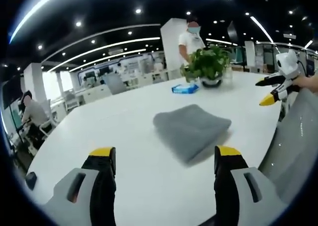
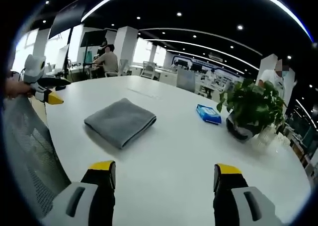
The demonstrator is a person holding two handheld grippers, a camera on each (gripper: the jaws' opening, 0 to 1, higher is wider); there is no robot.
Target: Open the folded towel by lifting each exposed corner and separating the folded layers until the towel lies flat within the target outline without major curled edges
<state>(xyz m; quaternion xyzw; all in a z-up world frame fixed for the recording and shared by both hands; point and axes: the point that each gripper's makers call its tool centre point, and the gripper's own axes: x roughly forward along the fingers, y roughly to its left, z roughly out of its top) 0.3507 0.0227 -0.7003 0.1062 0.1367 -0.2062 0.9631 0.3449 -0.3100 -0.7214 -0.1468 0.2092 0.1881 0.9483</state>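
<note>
Grey towel (image 1: 191, 129) folded flat on white table (image 1: 124, 136), ahead of left gripper (image 1: 164, 159), jaws wide apart, nothing between. Right gripper (image 2: 164, 174) likewise spread, empty, towel (image 2: 120, 120) lying ahead and to the left in its view. Potted plant (image 2: 251, 109) and blue packet (image 2: 208, 113) farther back on table. Mesh chair back (image 2: 25, 141) beside table edge.

Grey towel (image 1: 191, 129) (image 2: 120, 120), folded into a thick rectangular pad, lying flat on white table (image 1: 139, 181) (image 2: 184, 161), edges neat, layers closed, untouched.
</note>
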